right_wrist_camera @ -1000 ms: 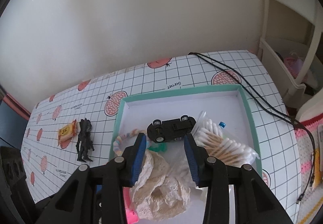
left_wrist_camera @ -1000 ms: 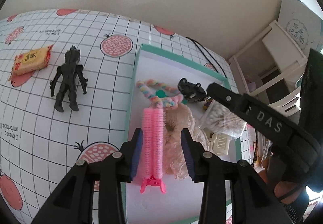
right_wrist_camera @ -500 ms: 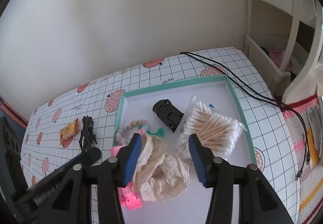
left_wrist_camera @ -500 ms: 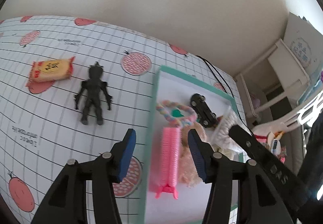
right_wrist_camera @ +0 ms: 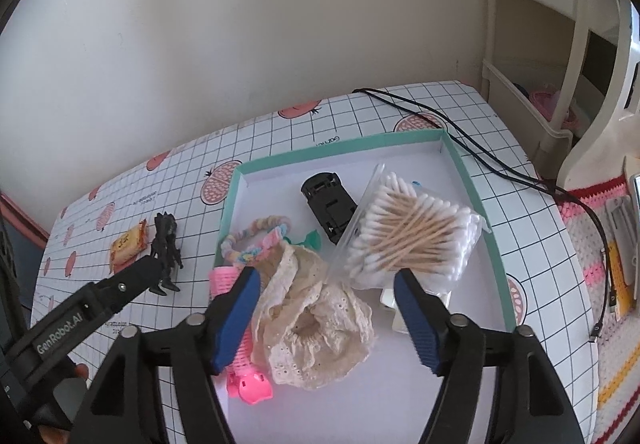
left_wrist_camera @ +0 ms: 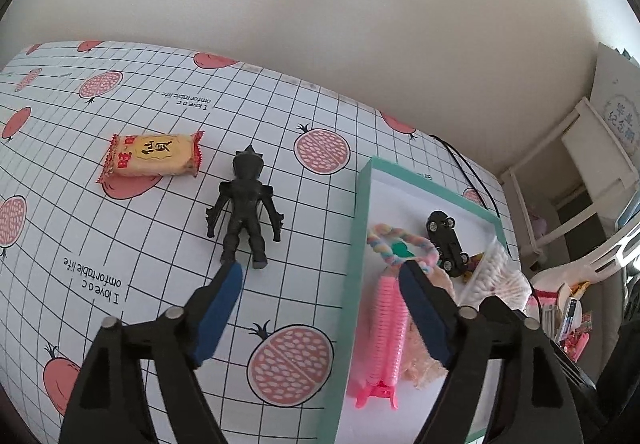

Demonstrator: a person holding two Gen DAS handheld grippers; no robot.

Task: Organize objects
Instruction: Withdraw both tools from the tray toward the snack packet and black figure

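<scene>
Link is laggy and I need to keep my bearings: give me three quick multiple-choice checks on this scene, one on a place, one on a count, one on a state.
1. Where does the black figure lie?
A. in the box
B. on the tablecloth beside the box
C. on the snack packet

2. How many loose items lie on the tablecloth outside the teal box?
A. two
B. four
C. none

3. How does the toy car rest?
A. on its wheels
B. standing on its nose
C. underside up

Answers: 1 B, it lies on the grid cloth left of the box wall. 2 A, only the figure and the snack packet. 3 C, the right wrist view shows its chassis facing up.
</scene>
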